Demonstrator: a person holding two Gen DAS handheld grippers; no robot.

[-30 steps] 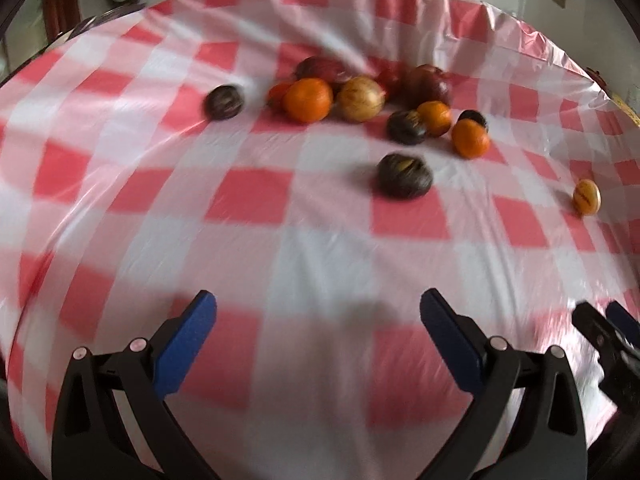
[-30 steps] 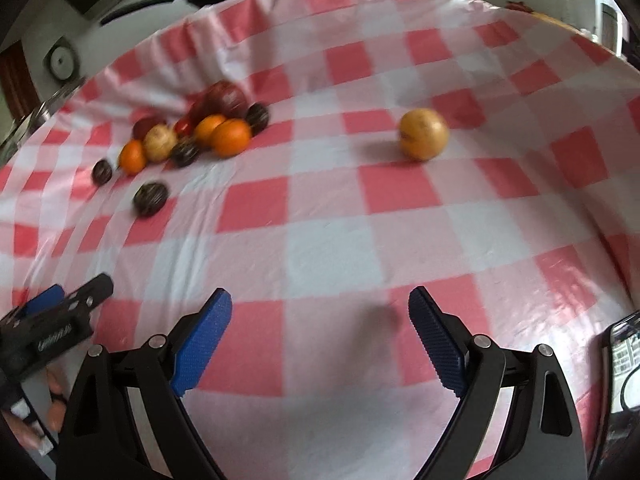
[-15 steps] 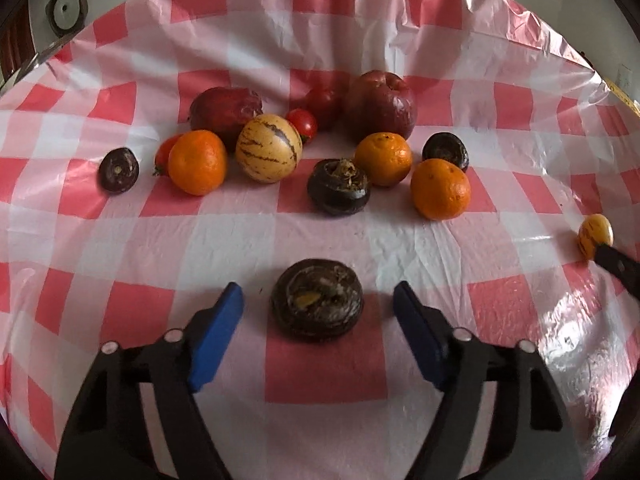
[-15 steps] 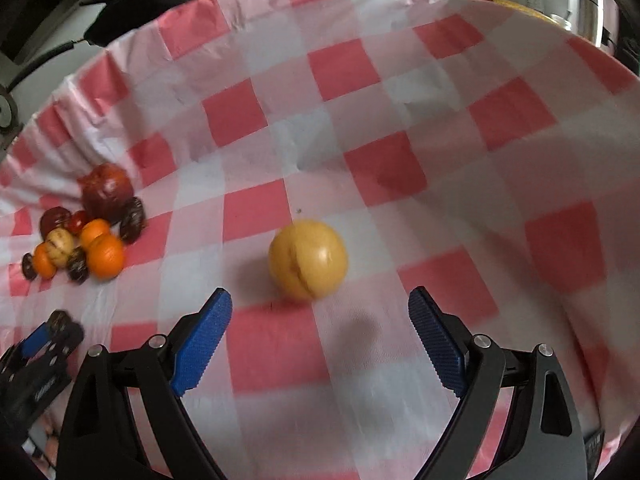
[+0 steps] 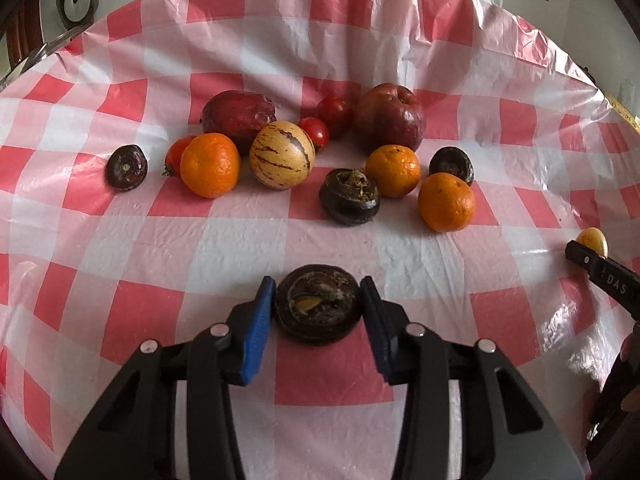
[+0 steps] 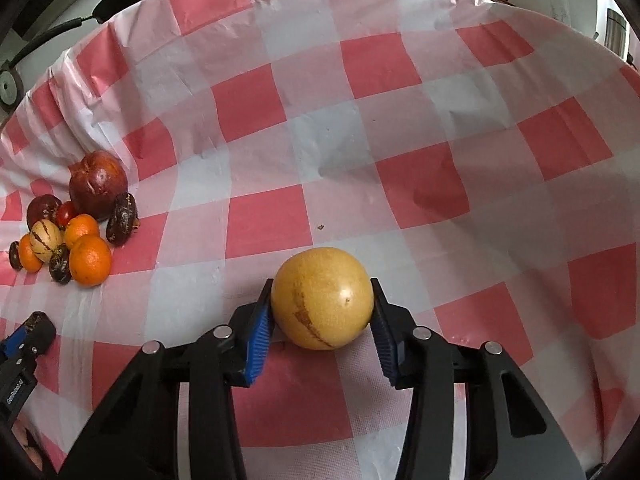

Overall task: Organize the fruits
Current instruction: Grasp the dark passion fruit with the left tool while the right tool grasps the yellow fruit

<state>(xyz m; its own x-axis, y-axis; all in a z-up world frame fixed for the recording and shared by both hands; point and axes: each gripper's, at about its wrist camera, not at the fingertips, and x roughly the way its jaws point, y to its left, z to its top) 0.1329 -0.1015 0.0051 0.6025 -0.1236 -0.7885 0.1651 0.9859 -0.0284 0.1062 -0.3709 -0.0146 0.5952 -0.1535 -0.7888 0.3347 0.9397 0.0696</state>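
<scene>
A dark, wrinkled round fruit lies on the red-and-white checked tablecloth. My left gripper is closing on it, and both blue pads touch its sides. A smooth yellow fruit sits apart from the pile. My right gripper is closing around it, pads against both sides. Both fruits rest on the cloth. Beyond the left gripper sits the pile: oranges, a striped pale melon, a dark red apple, tomatoes and more dark fruits.
The pile shows small at the left of the right wrist view, with the left gripper's tip below it. The right gripper's finger enters the left wrist view at the right edge. The table's far edge curves behind the pile.
Both grippers moved forward over the cloth until each fruit lay between its fingers. Both pairs of jaws then narrowed from wide open until the pads met the fruit.
</scene>
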